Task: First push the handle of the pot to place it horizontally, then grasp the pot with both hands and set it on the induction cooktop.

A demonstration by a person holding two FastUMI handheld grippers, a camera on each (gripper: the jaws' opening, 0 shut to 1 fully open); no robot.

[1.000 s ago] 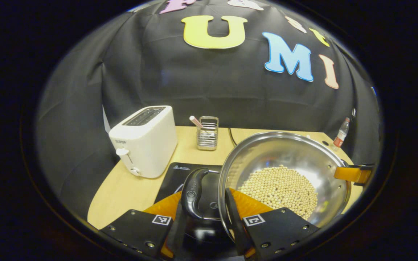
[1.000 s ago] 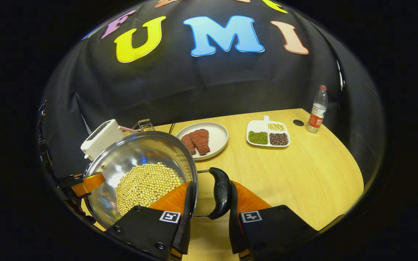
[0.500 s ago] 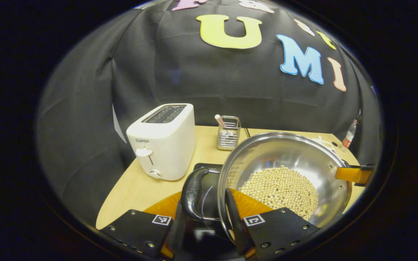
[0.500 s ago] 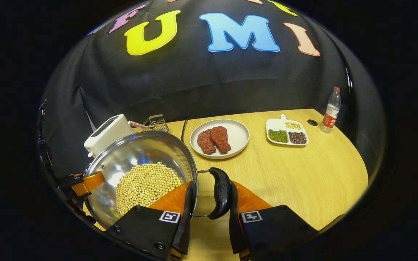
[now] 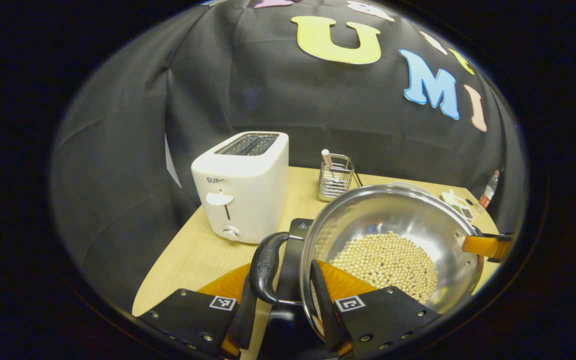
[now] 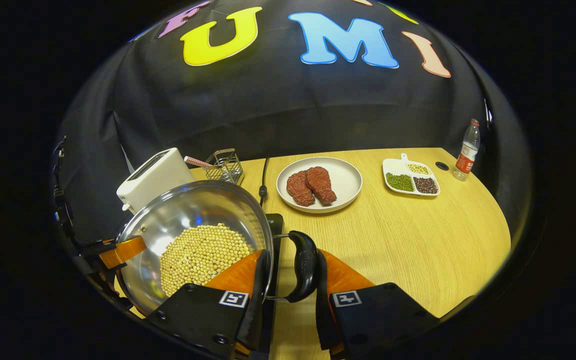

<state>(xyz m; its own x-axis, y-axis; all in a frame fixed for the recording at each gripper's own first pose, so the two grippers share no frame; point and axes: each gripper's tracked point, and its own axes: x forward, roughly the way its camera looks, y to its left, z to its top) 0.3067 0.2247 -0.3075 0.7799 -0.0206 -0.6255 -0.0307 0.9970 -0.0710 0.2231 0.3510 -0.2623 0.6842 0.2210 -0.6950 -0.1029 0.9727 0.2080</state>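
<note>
Shiny steel pot [image 5: 393,220] holds pale yellow beans [image 5: 385,265]; white toaster [image 5: 240,185] at centre left; red meat [image 6: 310,185] on a white plate [image 6: 345,177]; tan wood-grain worktop [image 6: 418,240].

Grey brand lettering on the toaster [image 5: 240,187] front, partly cut off, legible as "SUPO". Warning triangle on the cooktop [image 5: 300,226] corner. Mark embossed on the pot handle [image 5: 263,267], unreadable.

White toaster [image 5: 240,186], wire caddy [image 5: 335,177], plate of steaks [image 6: 319,184], divided bean tray [image 6: 411,178], water bottle [image 6: 466,150].
</note>
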